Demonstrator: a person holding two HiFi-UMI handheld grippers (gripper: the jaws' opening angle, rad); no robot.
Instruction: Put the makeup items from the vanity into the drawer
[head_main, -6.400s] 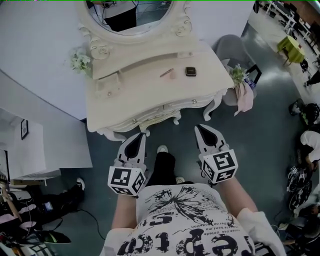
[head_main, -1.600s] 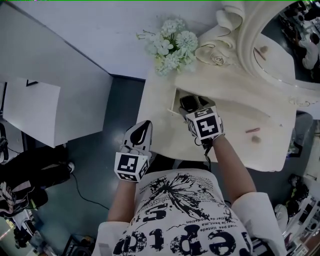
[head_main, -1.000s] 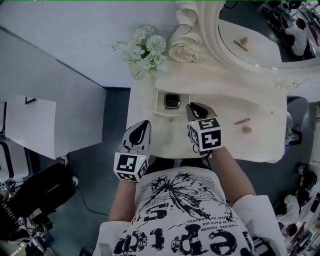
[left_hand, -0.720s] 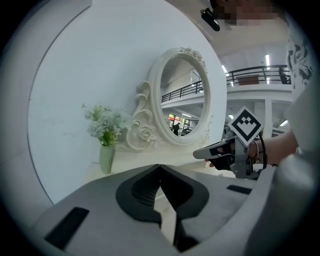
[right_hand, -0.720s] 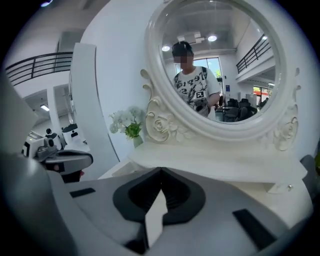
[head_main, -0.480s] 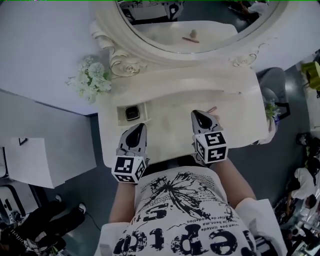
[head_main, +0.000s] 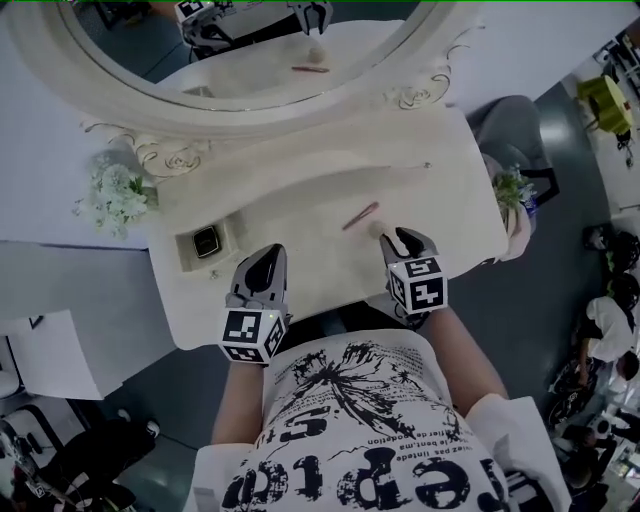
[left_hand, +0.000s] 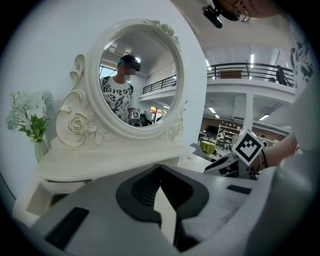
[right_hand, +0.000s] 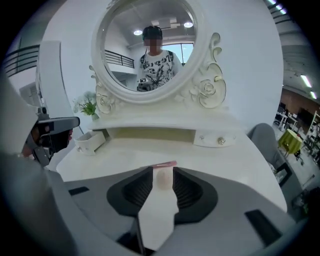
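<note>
Fingers (right_hand: 132, 192) of the right gripper (right_hand: 163, 171) were opening, released, with a pale round item (right_hand: 163, 178) sitting on the table (head_main: 300, 190) between their tips and no pad visibly pressing on it. A pink stick (right_hand: 162, 164) lay just beyond it, close beside it in the head view. The left gripper (left_hand: 160, 167) hovered over the table's near edge with its fingers (left_hand: 140, 190) clenched tip to tip on nothing. At the table's left end a small drawer (head_main: 205, 243) stood pulled out, and a dark compact (head_main: 205, 240) lay inside it; nothing else showed in it from above. From the right gripper view only the drawer's outer wall could be seen, its inside hidden. What the pale round item was could not be made out, and in the head view the right gripper's tips sat right against it. Flowers (head_main: 110, 195) stood beside the mirror (head_main: 250, 40), whose top was cut off.
</note>
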